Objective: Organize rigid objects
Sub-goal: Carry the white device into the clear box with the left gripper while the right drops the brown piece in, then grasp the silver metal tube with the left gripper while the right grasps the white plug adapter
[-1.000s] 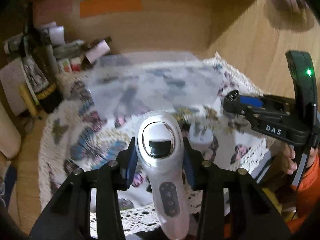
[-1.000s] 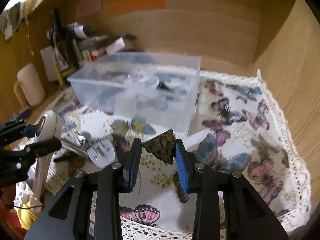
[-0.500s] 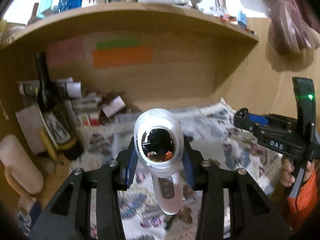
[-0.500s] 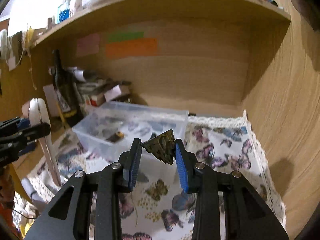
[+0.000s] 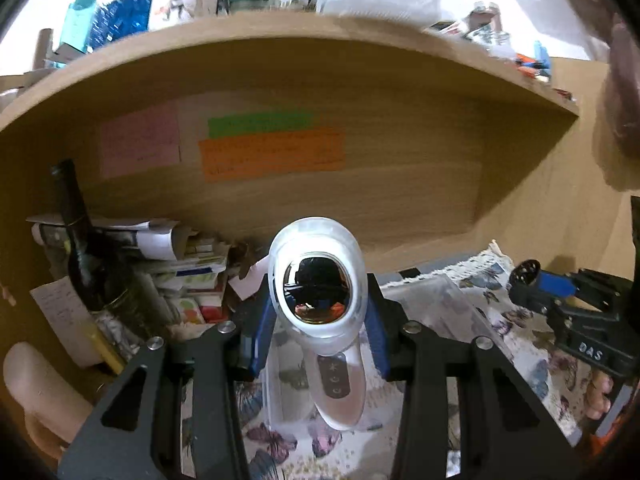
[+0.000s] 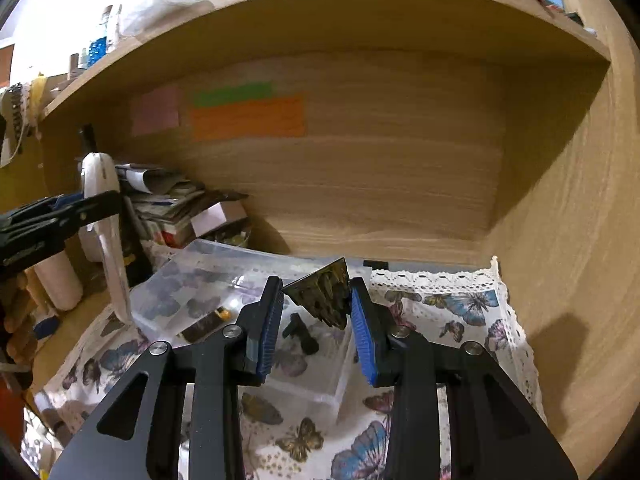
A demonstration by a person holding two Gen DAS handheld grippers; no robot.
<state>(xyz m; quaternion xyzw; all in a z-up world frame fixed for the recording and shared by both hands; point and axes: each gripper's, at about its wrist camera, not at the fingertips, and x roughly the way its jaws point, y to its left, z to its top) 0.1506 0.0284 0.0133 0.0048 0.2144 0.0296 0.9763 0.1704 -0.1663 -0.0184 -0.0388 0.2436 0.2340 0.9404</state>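
My left gripper (image 5: 318,312) is shut on a white handheld device (image 5: 320,292) with a mirrored oval head and a button panel, held high above the clear plastic box (image 5: 436,300). It also shows in the right wrist view (image 6: 102,216). My right gripper (image 6: 316,312) is shut on a dark bronze pyramid-shaped object (image 6: 326,294), held above the clear box (image 6: 224,292). The box holds two dark items (image 6: 302,334) and a small yellow-tipped one (image 6: 206,324). The right gripper also shows in the left wrist view (image 5: 576,316).
A butterfly-print cloth with a lace edge (image 6: 460,304) covers the desk. A dark bottle (image 5: 86,256), stacked papers and boxes (image 5: 176,264) and a white roll (image 6: 58,280) crowd the back left. Wooden walls and a shelf (image 6: 360,12) enclose the alcove.
Both grippers have risen and tilted up with their objects; the box now lies lower in both views. The right gripper has moved over the box.
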